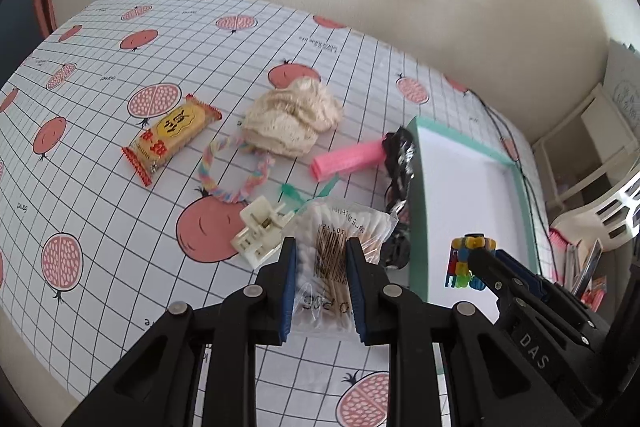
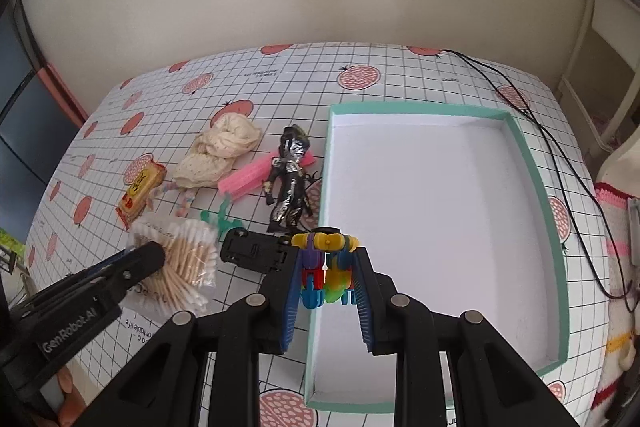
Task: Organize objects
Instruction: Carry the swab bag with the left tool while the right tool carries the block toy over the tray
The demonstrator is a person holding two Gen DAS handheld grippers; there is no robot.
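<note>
A gridded tablecloth [image 2: 400, 75] printed with pink fruit fills both views, a teal-rimmed white tray [image 2: 536, 179] taking the right half of the right-wrist frame, empty inside. At lower centre there, the right gripper [image 2: 328, 287] has its jaws closed on a multicoloured block toy [image 2: 326, 267] held over the tray's near-left corner. At lower left, the left gripper [image 1: 321, 271] clamps a bag of cotton swabs [image 1: 340, 227] lying on the cloth. Only the right-wrist view shows a dark foil-clad figure [image 2: 290, 175] whole, beside a black toy car [image 2: 252, 251]; only the left-wrist view shows a cream clip [image 1: 260, 231] and a pastel braided ring [image 1: 232, 171]. Both show the crumpled cloth [image 1: 294, 123], pink roll [image 1: 348, 159] and yellow snack pack [image 1: 172, 137].
</note>
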